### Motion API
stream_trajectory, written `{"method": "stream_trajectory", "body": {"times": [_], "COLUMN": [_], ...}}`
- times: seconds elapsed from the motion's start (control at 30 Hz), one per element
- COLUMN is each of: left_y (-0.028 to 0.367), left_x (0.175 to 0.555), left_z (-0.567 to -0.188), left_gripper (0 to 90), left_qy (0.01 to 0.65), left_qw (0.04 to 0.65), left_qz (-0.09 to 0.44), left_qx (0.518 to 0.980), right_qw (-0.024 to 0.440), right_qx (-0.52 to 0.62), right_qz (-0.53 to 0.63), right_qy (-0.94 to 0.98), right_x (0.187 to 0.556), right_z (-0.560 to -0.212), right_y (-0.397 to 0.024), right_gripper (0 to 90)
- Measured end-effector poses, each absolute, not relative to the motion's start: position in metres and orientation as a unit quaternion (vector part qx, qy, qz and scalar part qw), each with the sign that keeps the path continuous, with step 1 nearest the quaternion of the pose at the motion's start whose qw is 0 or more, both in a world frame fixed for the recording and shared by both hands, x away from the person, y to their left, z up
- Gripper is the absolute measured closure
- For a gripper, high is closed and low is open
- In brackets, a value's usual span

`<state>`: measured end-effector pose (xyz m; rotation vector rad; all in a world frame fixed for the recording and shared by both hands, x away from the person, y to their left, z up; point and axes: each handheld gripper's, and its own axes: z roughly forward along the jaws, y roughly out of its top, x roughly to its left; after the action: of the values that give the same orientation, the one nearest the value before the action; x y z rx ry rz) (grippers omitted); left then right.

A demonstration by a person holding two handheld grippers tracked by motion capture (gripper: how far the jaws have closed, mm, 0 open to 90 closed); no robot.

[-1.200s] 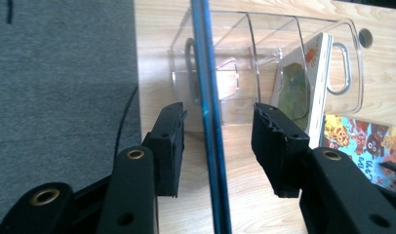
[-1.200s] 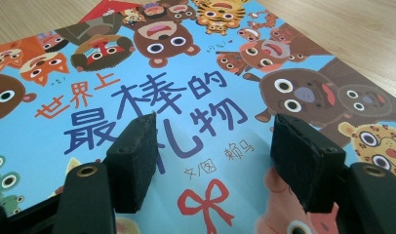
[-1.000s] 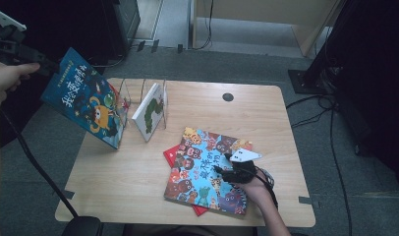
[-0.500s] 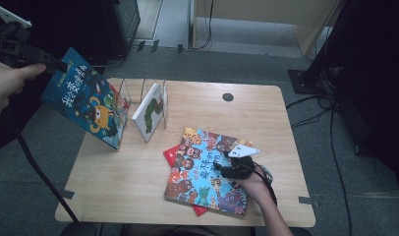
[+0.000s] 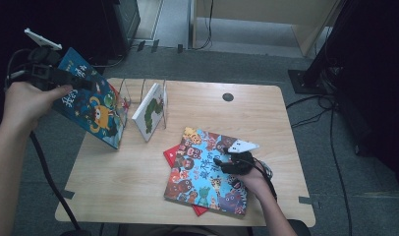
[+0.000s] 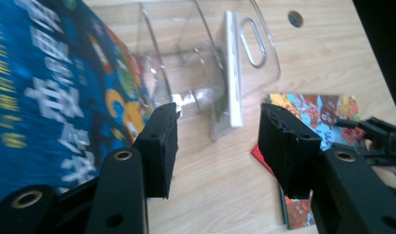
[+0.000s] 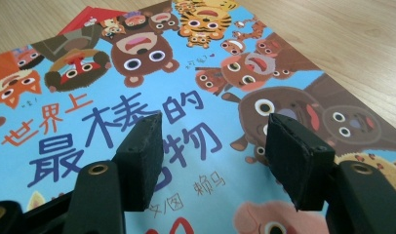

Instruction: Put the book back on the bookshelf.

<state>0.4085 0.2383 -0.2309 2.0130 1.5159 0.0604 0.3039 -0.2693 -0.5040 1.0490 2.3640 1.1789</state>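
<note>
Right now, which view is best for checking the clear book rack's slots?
Left gripper view: the clear rack is close, dividers distinct, with the white book standing in one slot. High view shows the whole rack small, with faint dividers. The right gripper view looks at the animal-cover book instead.

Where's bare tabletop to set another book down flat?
Free: the front-left of the table, between its near edge and the stacked books; and the far-right corner past the grommet hole. Crowded: the far-left, with the clear rack, white book and blue book.
</note>
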Motion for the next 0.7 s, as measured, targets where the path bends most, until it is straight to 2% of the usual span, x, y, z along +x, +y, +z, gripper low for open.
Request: {"method": "stream_trajectory", "body": {"times": [0.7], "left_y": [0.22], "left_x": [0.365], "left_z": [-0.301], "left_gripper": [48.8], "left_qy": [0.561], "left_qw": [0.297], "left_qz": [0.024], "left_qx": [0.772], "right_qw": [0.144], "right_qx": [0.355], "right_qz": [0.415], "right_qy": [0.825], "right_x": [0.313], "right_z": [-0.501], "right_y": [-0.263], "right_gripper": [41.2]}}
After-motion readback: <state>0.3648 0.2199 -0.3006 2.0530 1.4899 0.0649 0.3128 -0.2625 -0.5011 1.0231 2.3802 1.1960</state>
